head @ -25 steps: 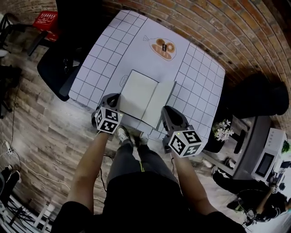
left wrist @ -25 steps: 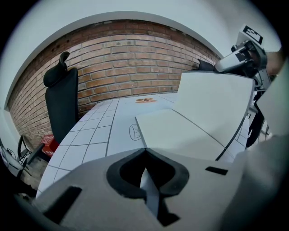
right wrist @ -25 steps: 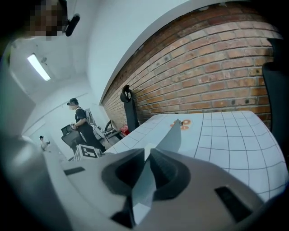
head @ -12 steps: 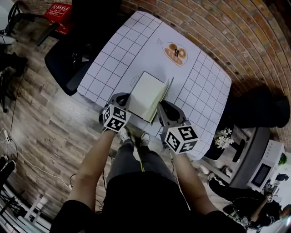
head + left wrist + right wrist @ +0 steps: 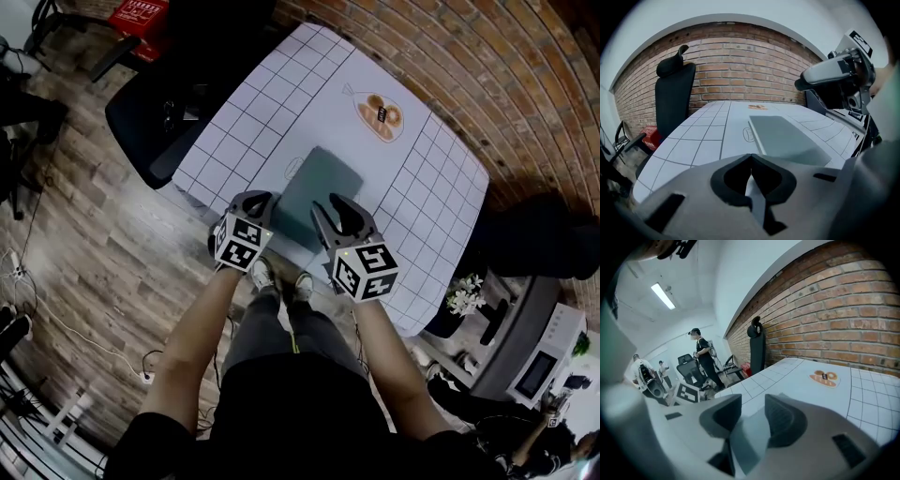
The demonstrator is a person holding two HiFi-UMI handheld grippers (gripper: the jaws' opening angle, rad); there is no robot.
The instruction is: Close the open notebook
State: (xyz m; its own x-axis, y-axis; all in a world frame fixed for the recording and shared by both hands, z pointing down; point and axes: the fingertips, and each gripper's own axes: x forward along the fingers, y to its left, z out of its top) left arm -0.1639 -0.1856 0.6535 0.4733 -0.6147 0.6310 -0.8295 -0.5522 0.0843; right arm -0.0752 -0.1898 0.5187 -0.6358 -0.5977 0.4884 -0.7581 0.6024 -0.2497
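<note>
Could drag the closed notebook [image 5: 317, 197], flat by the surface's [image 5: 262, 103] 6 o'clock edge, off it when withdrawing right tongs [image 5: 330, 208], just spread wide and empty; likewise left tongs [image 5: 258, 199], pinched together at its 8 o'clock.

Noted grey notebook [image 5: 319, 192] closed, flat on gridded table [image 5: 431, 216]. Left gripper [image 5: 260, 199] at near left corner; right gripper [image 5: 334, 208] over near edge, jaws just opened, nothing between. Pastry bag [image 5: 380, 114] on far side.

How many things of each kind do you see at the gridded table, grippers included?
Notebook, closed: 1
Snack packet: 1
Grippers: 2, the left gripper and the right gripper
Total: 4
</note>
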